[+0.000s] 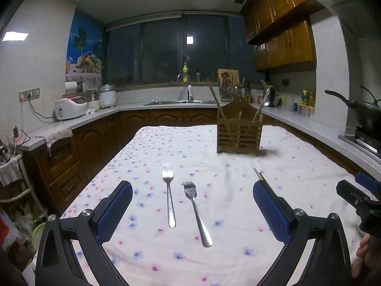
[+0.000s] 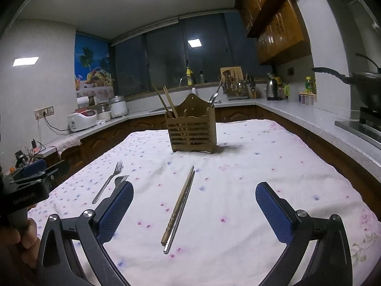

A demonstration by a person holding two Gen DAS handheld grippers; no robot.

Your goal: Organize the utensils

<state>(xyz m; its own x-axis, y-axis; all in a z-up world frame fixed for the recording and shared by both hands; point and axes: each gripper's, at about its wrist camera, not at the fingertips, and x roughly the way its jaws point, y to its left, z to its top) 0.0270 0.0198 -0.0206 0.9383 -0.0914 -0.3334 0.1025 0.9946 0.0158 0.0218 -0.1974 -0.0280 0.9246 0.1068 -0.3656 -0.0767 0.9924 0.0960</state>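
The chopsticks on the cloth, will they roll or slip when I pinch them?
The chopsticks look thin, stiff and round, so they may roll apart. One looks metal, probably slick. Lying flat on the tablecloth, they leave the open right tool little edge.

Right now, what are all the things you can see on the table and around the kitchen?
Forks: two, silver, flat on the tablecloth in front of the left gripper.
Chopsticks: two, one wooden, one metal, side by side in front of the right gripper.
Utensil holder: one, brown wood, upright at the far end, chopsticks and a spoon standing in it.
Tablecloth: one, white with small flowers.
Rice cooker: one, white, left counter.
Wok: one, black, on the stove at right.
Left gripper: blue pads, open, empty.
Right gripper: blue pads, open, empty.
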